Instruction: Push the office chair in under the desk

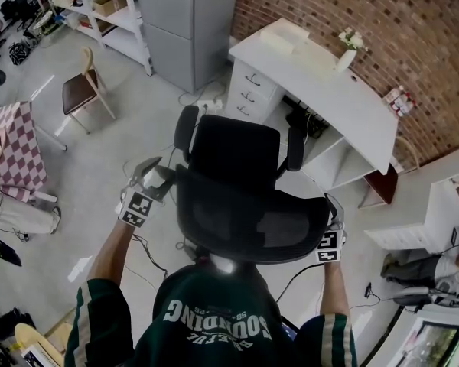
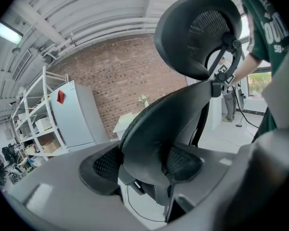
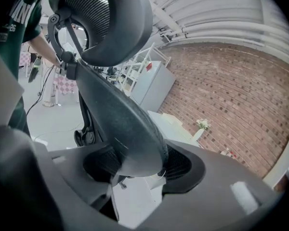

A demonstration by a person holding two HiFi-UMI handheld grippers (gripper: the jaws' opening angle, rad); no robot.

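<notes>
The person's green shirt [image 1: 214,323] fills the bottom of the head view, with both forearms reaching forward. Just ahead, the left gripper [image 1: 164,178] sits at the left edge of the office chair [image 1: 245,197] backrest and the right gripper [image 1: 333,219] at its right edge. In the left gripper view, the left gripper's [image 2: 147,165] jaws are clamped on the backrest's dark rim, one pad on each face. In the right gripper view, the right gripper's [image 3: 137,165] jaws are likewise closed on the opposite rim. The mesh headrest [image 2: 197,32] rises above the grip in both gripper views.

Beyond the backrest lie the black seat [image 1: 233,147] and the two armrests, left [image 1: 185,127] and right [image 1: 295,147]. The chair stands on the grey floor facing the white table [image 1: 321,82], in front of its opening and not under it. A drawer unit [image 1: 252,90] stands under the table's left end, and a white vase of flowers [image 1: 347,52] stands on top near the brick wall [image 1: 367,21].

Farther left are a grey cabinet [image 1: 187,14], a wooden chair [image 1: 83,90] and white shelves [image 1: 99,6].
</notes>
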